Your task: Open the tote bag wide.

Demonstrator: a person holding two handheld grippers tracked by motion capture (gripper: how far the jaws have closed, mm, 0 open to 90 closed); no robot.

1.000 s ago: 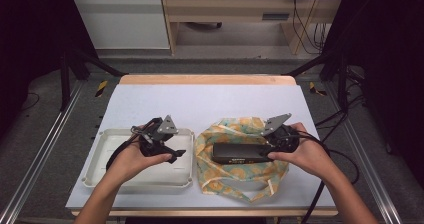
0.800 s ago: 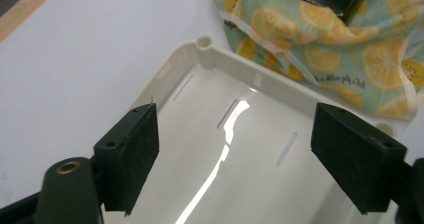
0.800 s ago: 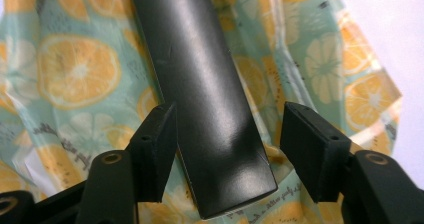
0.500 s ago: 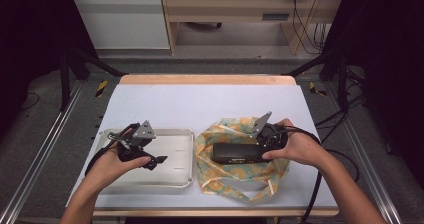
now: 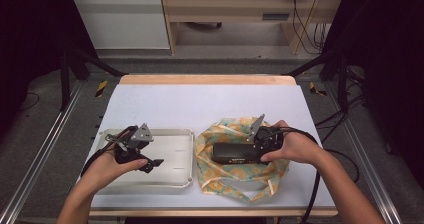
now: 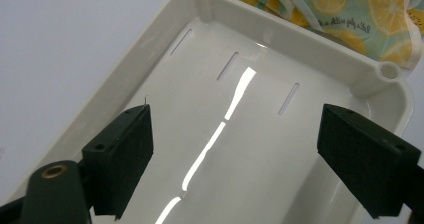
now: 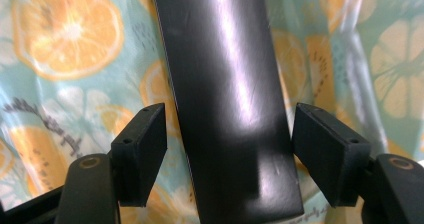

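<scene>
Left gripper (image 6: 235, 149): jaws wide apart, holding nothing, over the white tray (image 6: 350, 64), lower left of the high view.
Right gripper (image 7: 230, 159): jaws apart astride the black box (image 7: 225, 84); contact cannot be told.
Black box: on the orange-print cloth (image 5: 220, 171), lower centre-right.
Hands: both enter from the bottom edge.

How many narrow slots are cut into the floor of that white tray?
3. In the left gripper view they sit in a row across the tray floor's far end: one, one, one. Others may be hidden nearer.
</scene>
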